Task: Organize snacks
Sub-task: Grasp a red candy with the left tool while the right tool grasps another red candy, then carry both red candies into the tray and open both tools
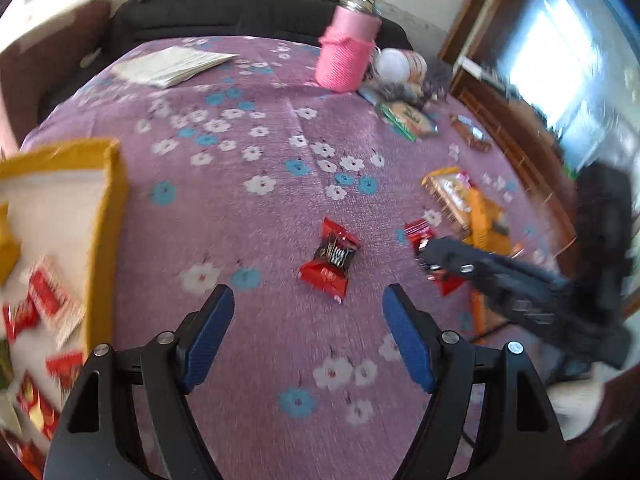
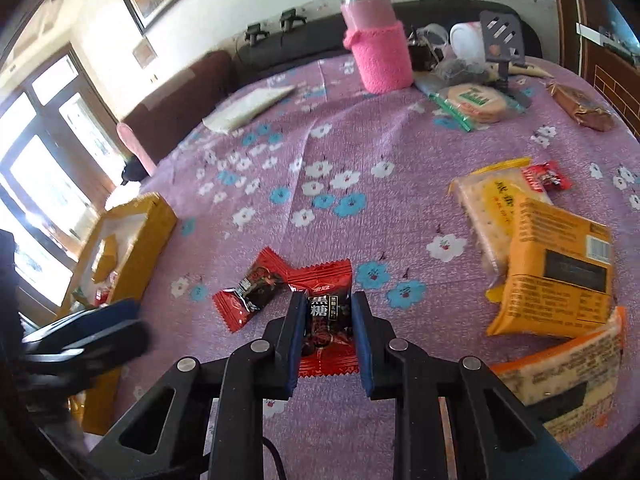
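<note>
My right gripper point(image 2: 326, 304) is shut on a red brown-sugar candy packet point(image 2: 326, 324), low over the purple flowered cloth. A second red candy packet point(image 2: 250, 294) lies just left of it; in the left wrist view this packet point(image 1: 332, 264) sits ahead of my open, empty left gripper point(image 1: 308, 300). The right gripper point(image 1: 430, 258) shows there at the right with its red packet point(image 1: 418, 232). A yellow box point(image 1: 106, 216) holding several red snacks stands at the left; it also shows in the right wrist view point(image 2: 132, 248).
Orange and yellow cracker packs point(image 2: 552, 272) lie at the right, with a small red candy point(image 2: 548, 176) behind them. A pink-sleeved jar point(image 2: 378, 40), a round biscuit pack point(image 2: 474, 102), a brown bar point(image 2: 580, 110) and papers point(image 2: 248, 108) sit at the back. A dark sofa runs behind the table.
</note>
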